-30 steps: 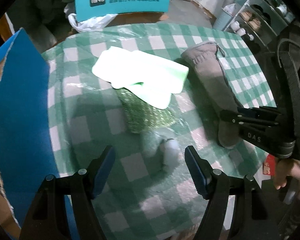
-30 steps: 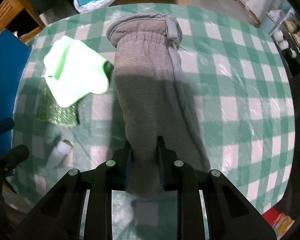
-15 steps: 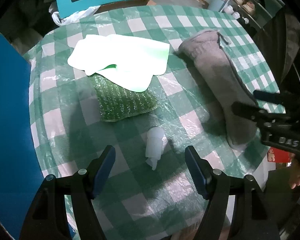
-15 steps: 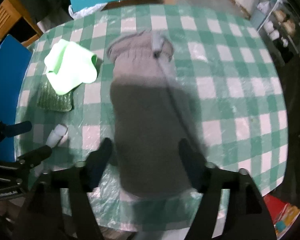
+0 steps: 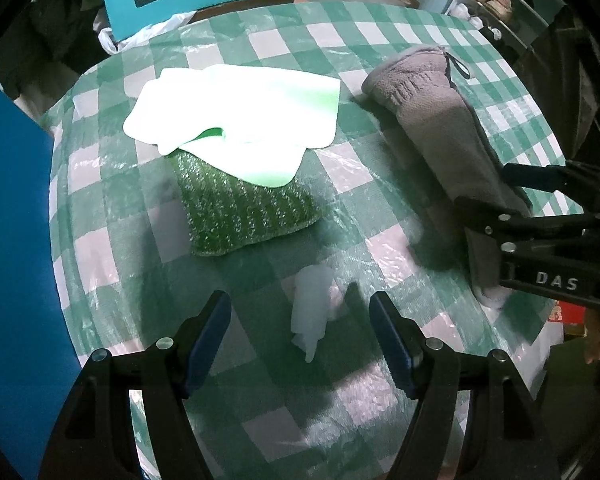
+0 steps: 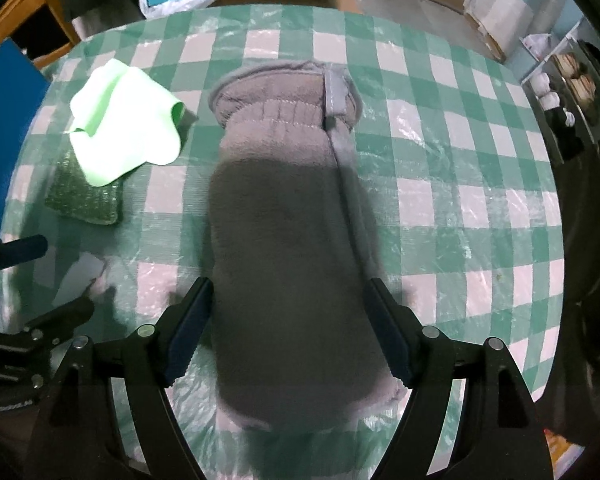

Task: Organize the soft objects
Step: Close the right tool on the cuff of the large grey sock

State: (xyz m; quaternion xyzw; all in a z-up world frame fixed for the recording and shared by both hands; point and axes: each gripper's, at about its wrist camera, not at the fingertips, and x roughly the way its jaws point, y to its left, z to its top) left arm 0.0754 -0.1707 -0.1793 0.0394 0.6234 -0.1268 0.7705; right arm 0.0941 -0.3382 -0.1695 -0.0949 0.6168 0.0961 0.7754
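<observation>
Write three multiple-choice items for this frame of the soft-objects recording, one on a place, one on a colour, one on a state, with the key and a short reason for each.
1. Where does the light green cloth lie?
A. Partly over the dark green scrubbing pad
B. Inside the grey fleece cover
C. On the floor

2. What colour is the check of the tablecloth?
A. Red and white
B. Green and white
C. Blue and yellow

3. How does the right gripper stand?
A. Shut on the cloth
B. Out of view
C. Open, its fingers on either side of the grey fleece cover

Key:
1 A, the cloth's near edge covers the pad's far end.
2 B, green and white squares show in both views.
3 C, the right wrist view shows both fingers spread, with the cover lying on the table between them.
</observation>
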